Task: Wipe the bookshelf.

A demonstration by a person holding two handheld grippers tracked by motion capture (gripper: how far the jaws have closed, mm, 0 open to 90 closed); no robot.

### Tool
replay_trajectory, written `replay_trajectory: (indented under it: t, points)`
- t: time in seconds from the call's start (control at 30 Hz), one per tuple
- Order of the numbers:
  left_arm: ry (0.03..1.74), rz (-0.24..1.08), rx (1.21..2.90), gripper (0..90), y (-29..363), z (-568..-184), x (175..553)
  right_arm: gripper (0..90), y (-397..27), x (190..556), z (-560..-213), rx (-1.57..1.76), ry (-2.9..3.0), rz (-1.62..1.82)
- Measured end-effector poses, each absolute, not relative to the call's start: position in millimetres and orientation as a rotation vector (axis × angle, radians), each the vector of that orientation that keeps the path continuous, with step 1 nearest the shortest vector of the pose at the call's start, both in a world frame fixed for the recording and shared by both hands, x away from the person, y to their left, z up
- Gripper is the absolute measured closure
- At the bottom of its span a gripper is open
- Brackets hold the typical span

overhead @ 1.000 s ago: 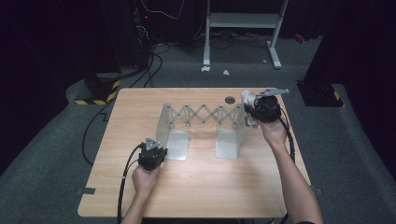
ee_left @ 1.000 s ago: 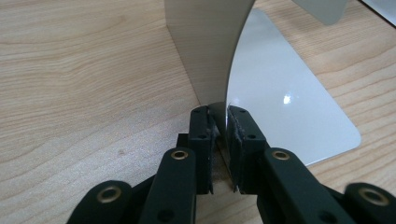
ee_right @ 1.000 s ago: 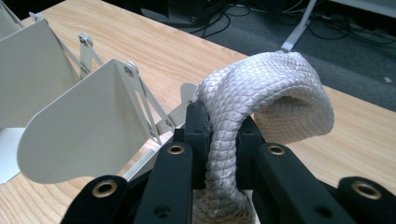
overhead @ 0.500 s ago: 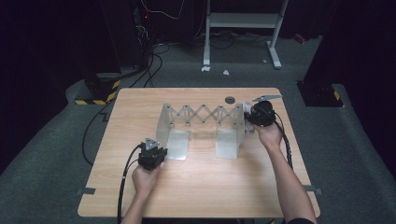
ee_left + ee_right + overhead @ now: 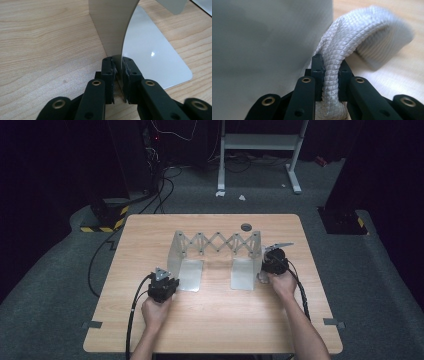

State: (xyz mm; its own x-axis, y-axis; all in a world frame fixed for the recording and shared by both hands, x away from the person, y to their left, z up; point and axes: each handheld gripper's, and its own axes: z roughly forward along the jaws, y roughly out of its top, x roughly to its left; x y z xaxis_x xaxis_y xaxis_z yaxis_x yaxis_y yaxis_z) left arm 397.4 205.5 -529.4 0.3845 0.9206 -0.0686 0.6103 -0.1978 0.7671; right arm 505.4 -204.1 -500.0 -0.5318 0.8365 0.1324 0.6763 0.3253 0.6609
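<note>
On the worktop (image 5: 215, 310), a pale wooden board, a metal rack (image 5: 215, 242) is stood near the middle, toward the far edge. It is built of two upright grey end plates joined across the top by a zigzag scissor lattice, and each plate is bent at its foot into a flat, round-cornered base lying on the wood. The metal is matt and light grey, with a faint sheen on the bases. At the right end plate a white woven strap (image 5: 352, 47) is seen, looped and scaly in texture, lying against the plate. The left gripper (image 5: 117, 68) is set low at the near edge of the left plate (image 5: 112, 27), its fingers (image 5: 107, 67) closed narrowly on the thin sheet. The right gripper (image 5: 329, 72) is held just beside the right plate, its fingers (image 5: 317, 67) clamped on the strap. A small dark disc (image 5: 245, 227) lies behind the rack.
</note>
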Motion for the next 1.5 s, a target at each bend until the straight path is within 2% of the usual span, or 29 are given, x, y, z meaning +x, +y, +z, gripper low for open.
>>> replay_trajectory:
  t: [0.3,0.87,1.27,1.5]
  points:
    - [1.320,0.537,1.910,80.2,205,-529,397,80.8,-206,471,-510,1.349,2.360,1.028]
    - [1.323,0.536,1.907,80.3,206,-529,397,80.7,-195,392,-500,1.211,2.328,1.139]
    - [1.328,0.528,1.902,80.4,206,-529,397,80.5,-158,392,-503,1.114,2.340,1.110]
    - [1.325,0.525,1.901,80.4,207,-529,397,80.7,-155,401,-510,1.140,2.308,1.060]
